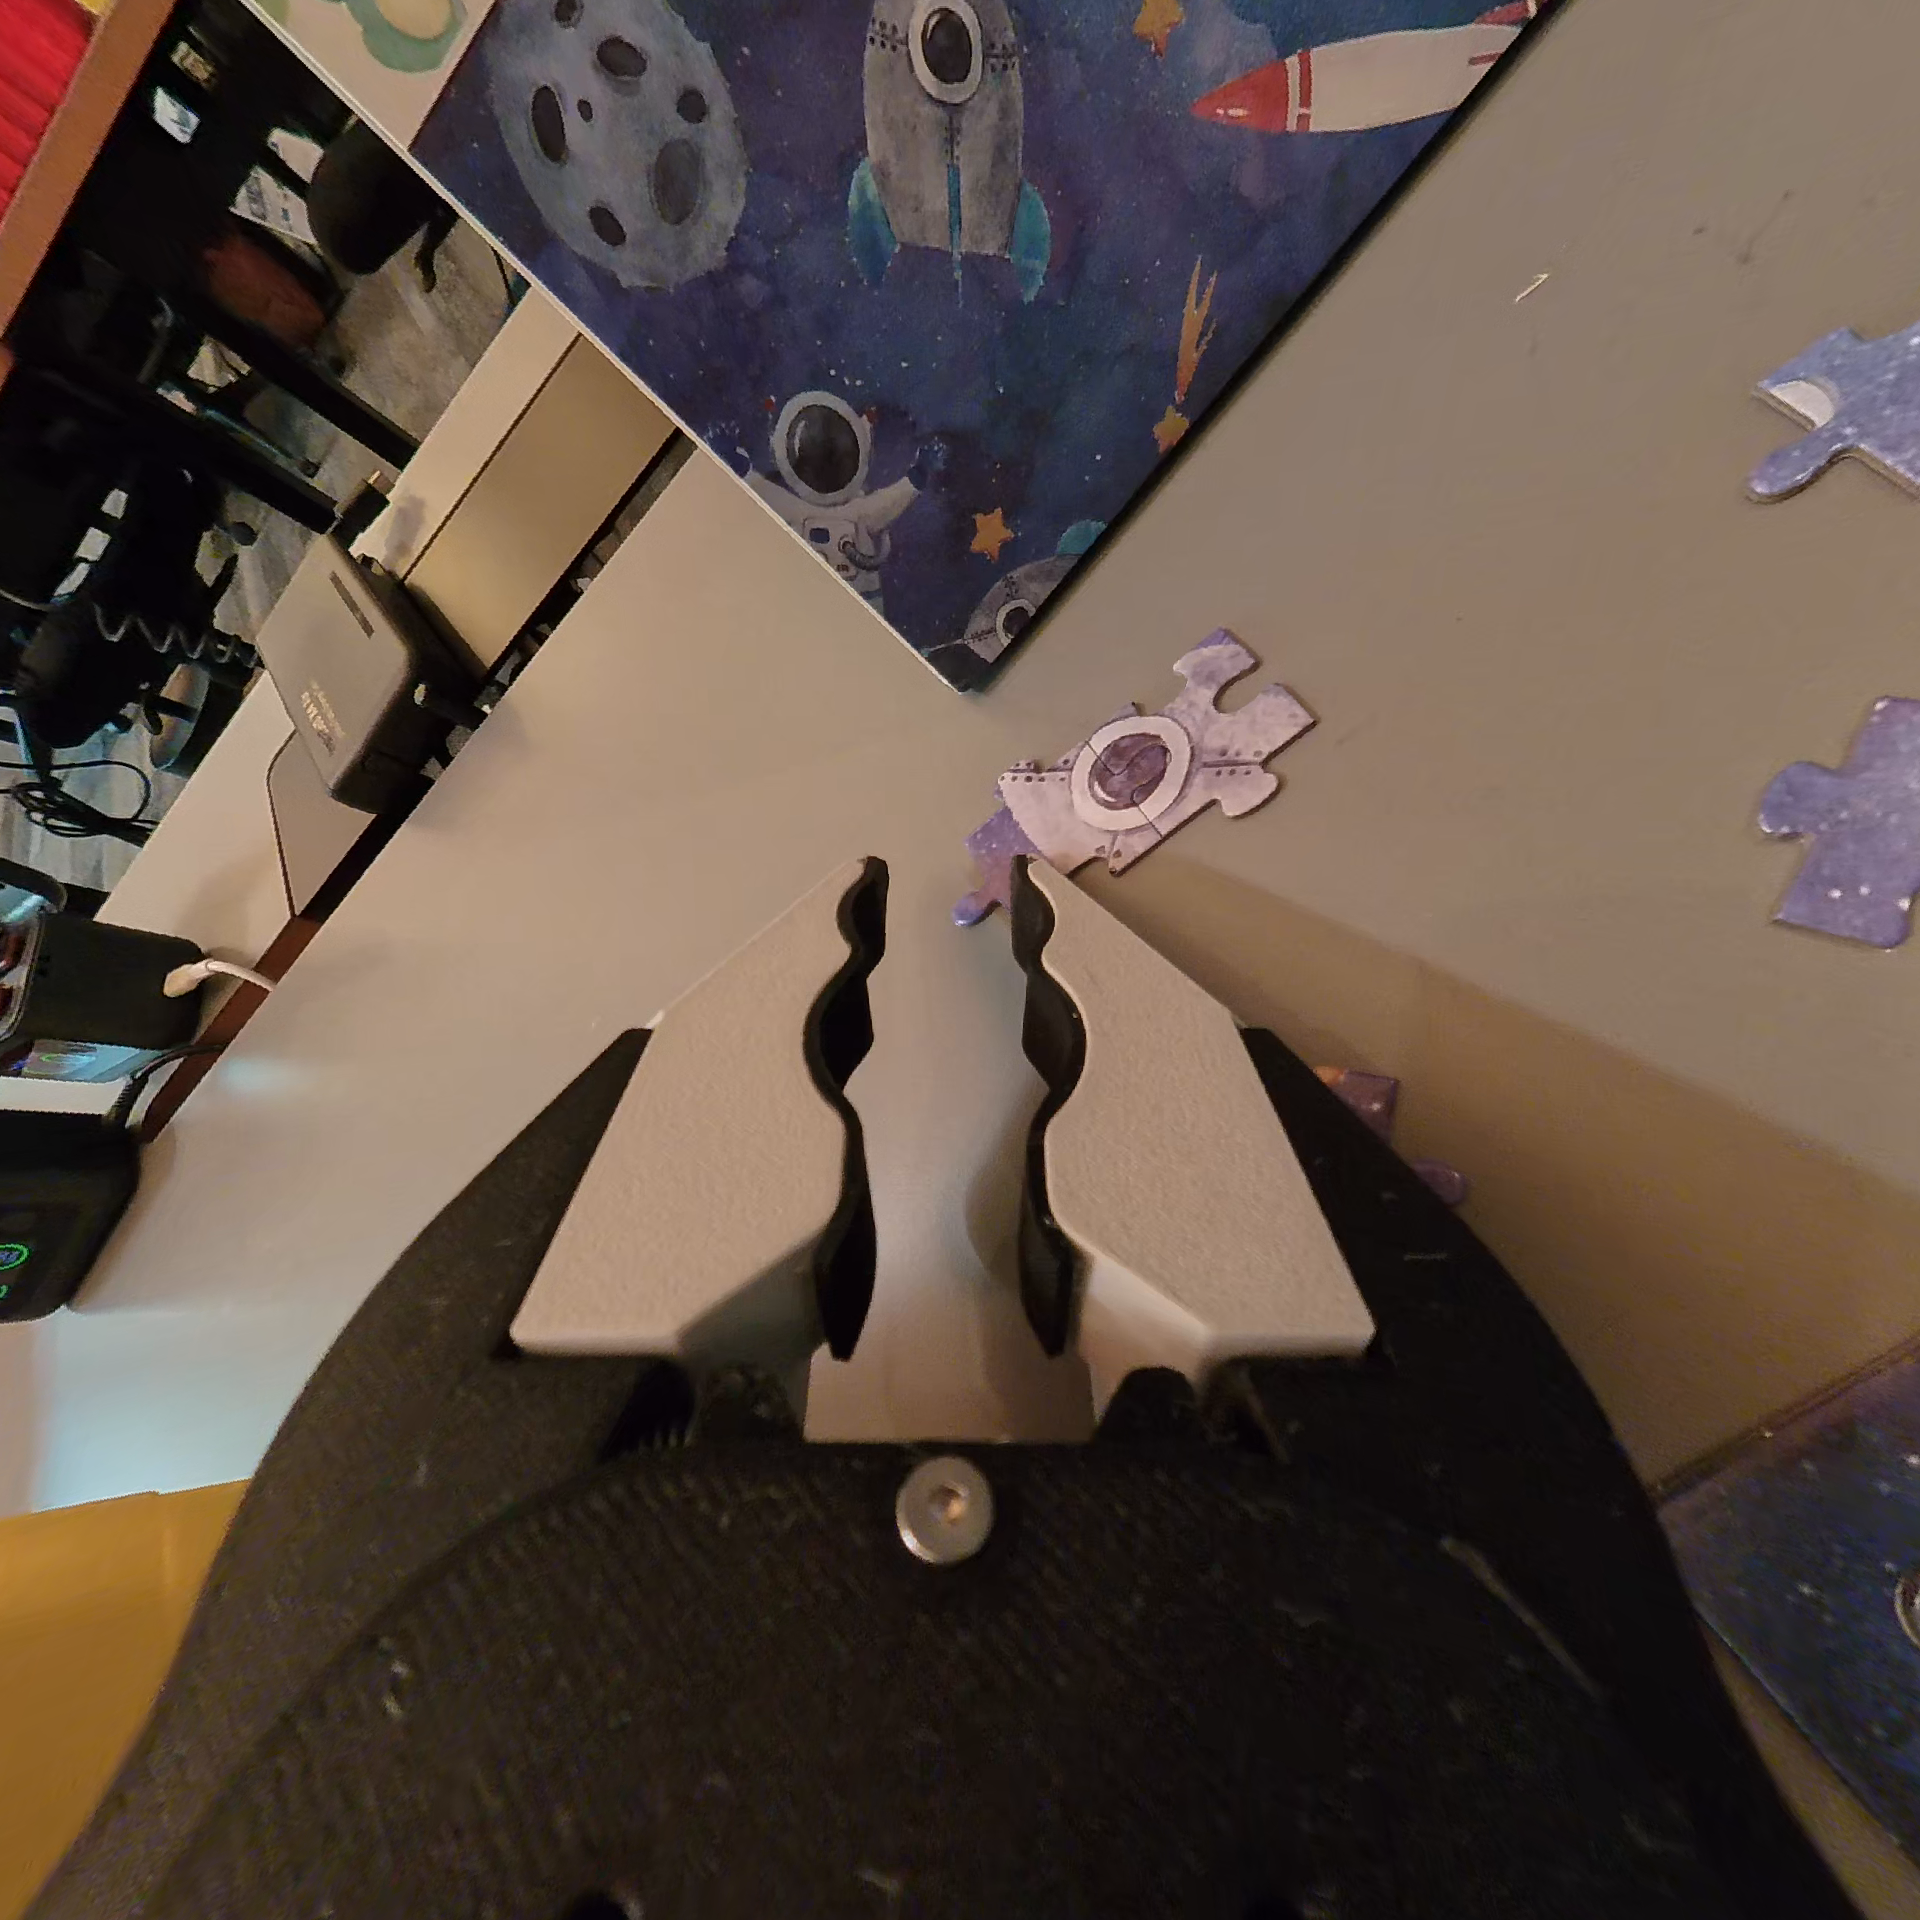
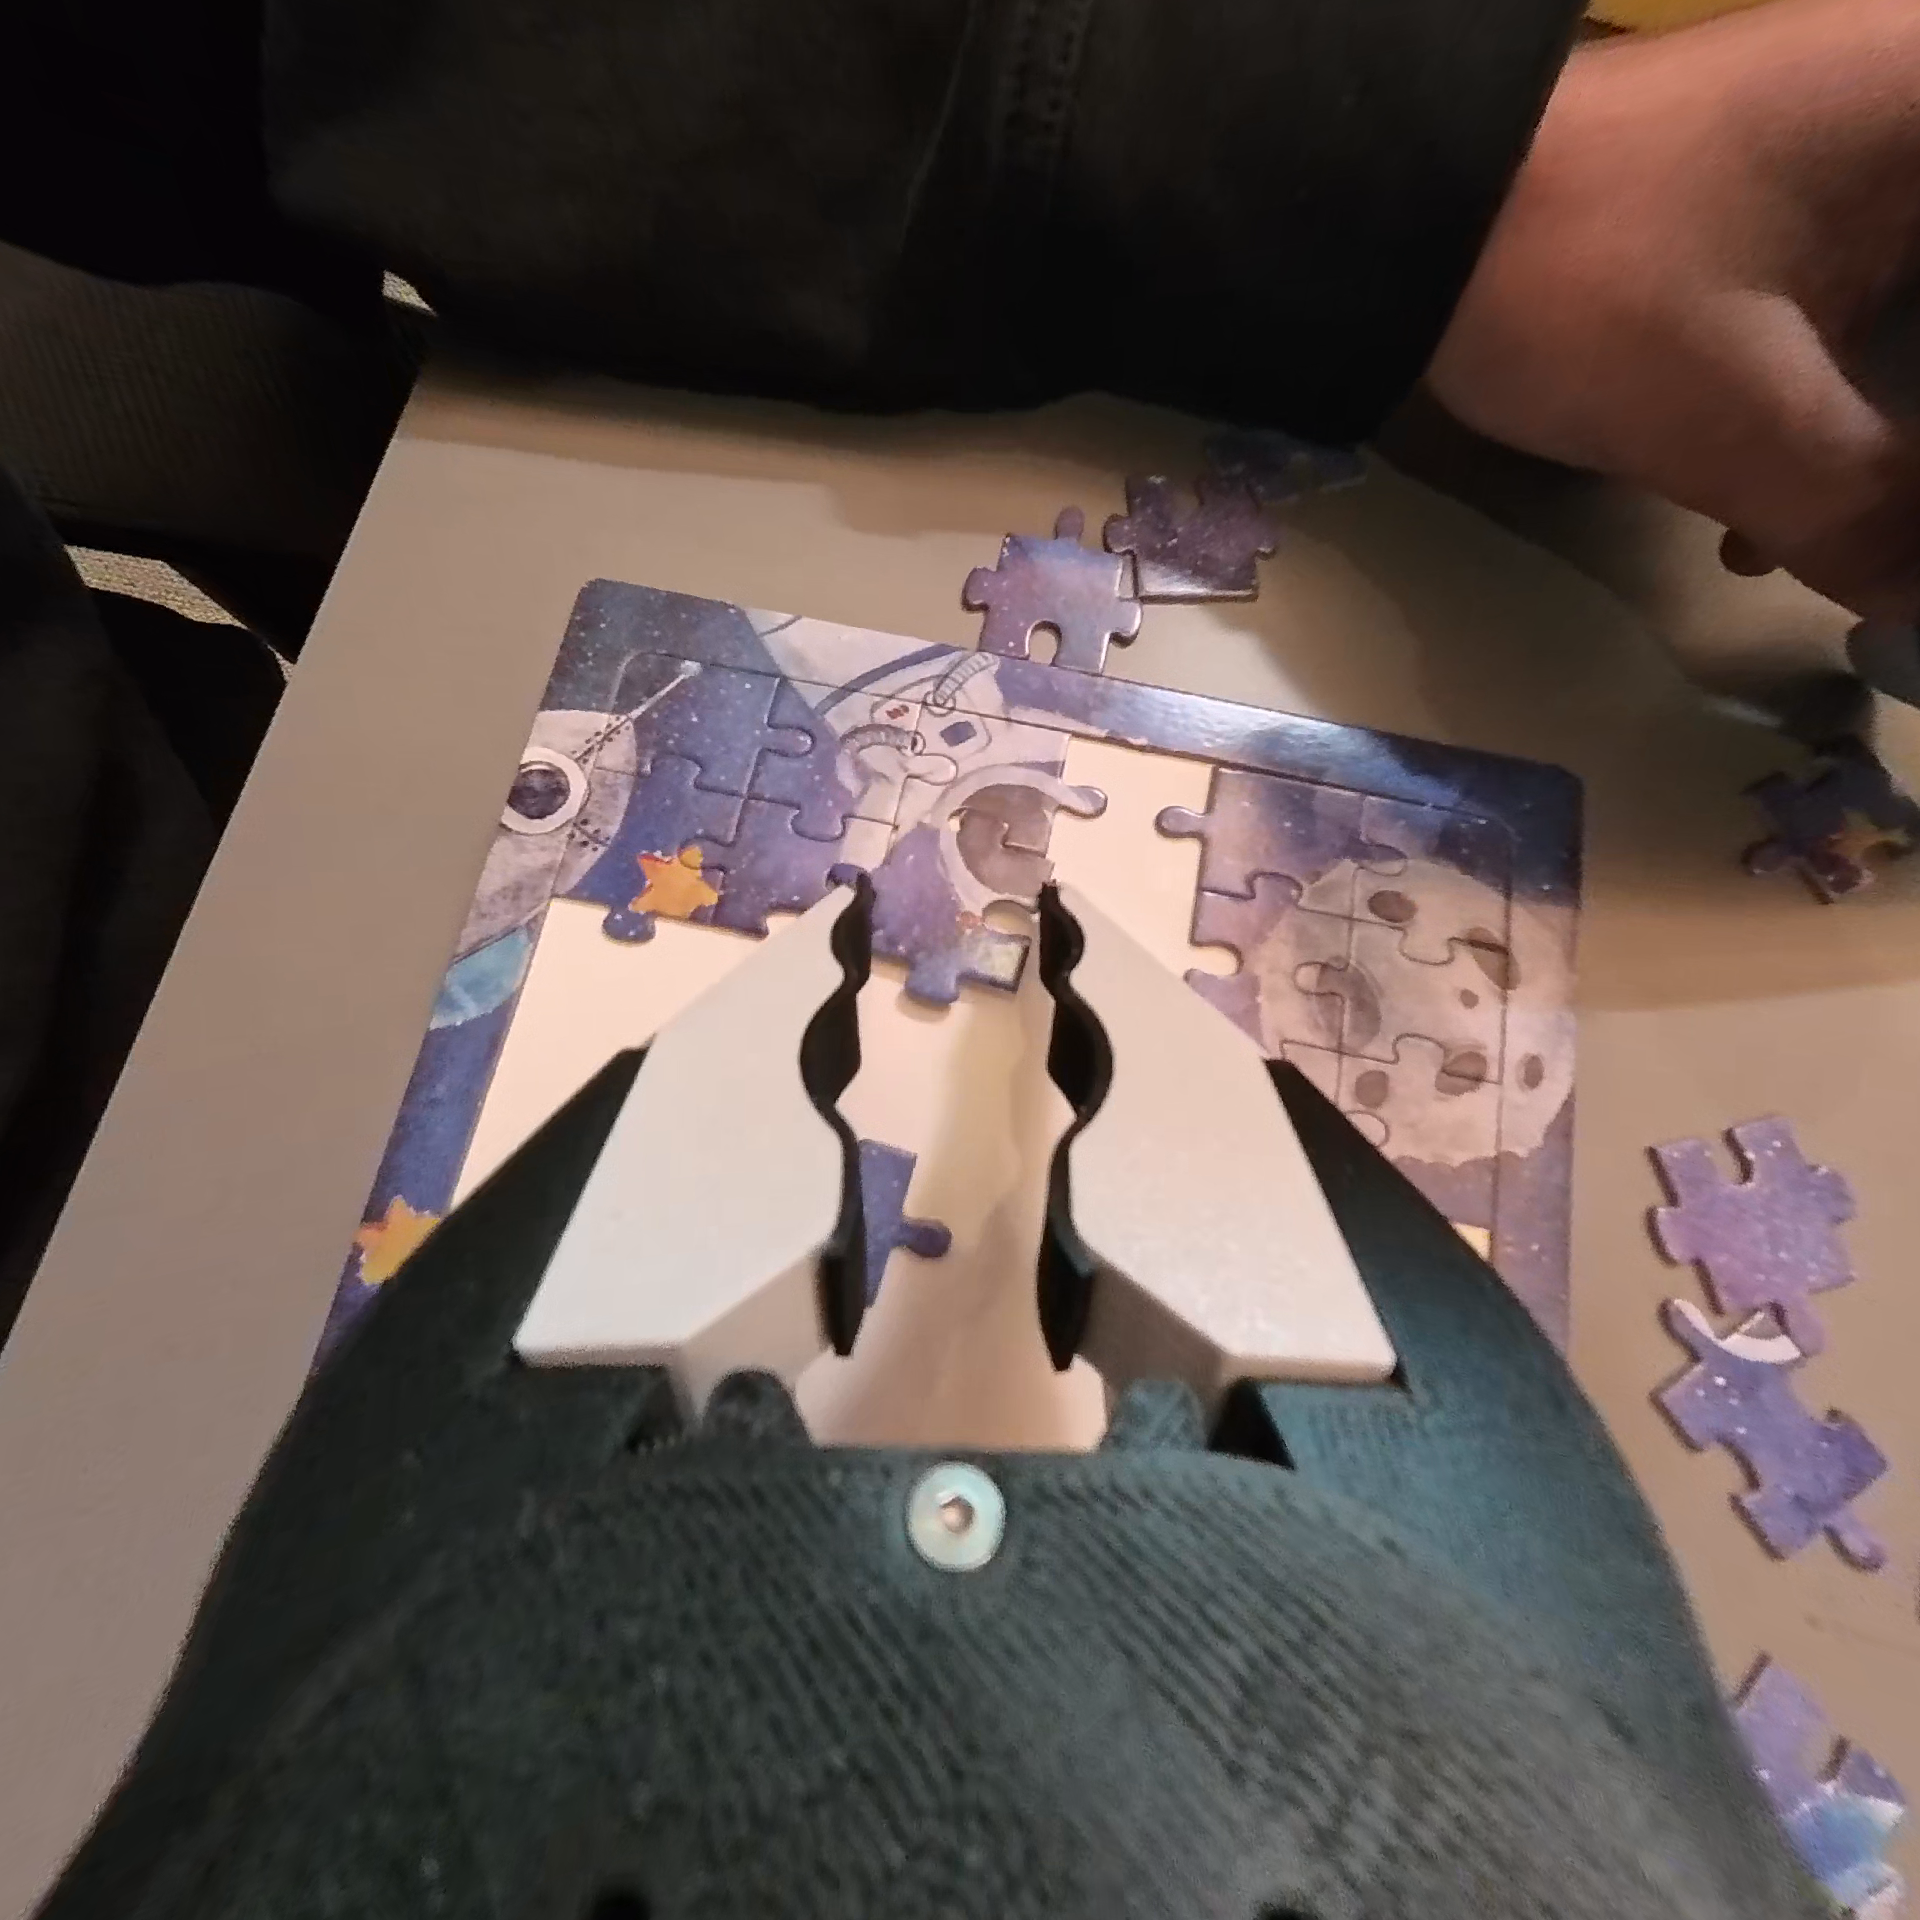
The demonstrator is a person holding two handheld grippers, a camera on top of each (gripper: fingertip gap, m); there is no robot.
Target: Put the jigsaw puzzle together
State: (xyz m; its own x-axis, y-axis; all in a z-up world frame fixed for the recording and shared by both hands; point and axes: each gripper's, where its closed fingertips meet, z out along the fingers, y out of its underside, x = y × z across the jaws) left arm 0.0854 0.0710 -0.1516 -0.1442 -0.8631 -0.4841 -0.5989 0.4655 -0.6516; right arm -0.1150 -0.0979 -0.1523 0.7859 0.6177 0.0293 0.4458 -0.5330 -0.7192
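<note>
In the left wrist view my left gripper is open and empty, low over the grey table. Just past its right fingertip lie two joined puzzle pieces with a round porthole; their purple corner pokes in between the tips, untouched. In the right wrist view my right gripper is open over a partly filled puzzle tray. A purple piece with part of an astronaut helmet lies flat in the tray between the fingertips, joined to its neighbours. Another purple piece lies farther back between the fingers.
A space-themed picture board lies beyond the left gripper. Loose pieces lie at the right. Loose pieces also lie around the tray. A person's blurred hand and dark clothing are behind the tray. Black electronic devices sit off the table's left.
</note>
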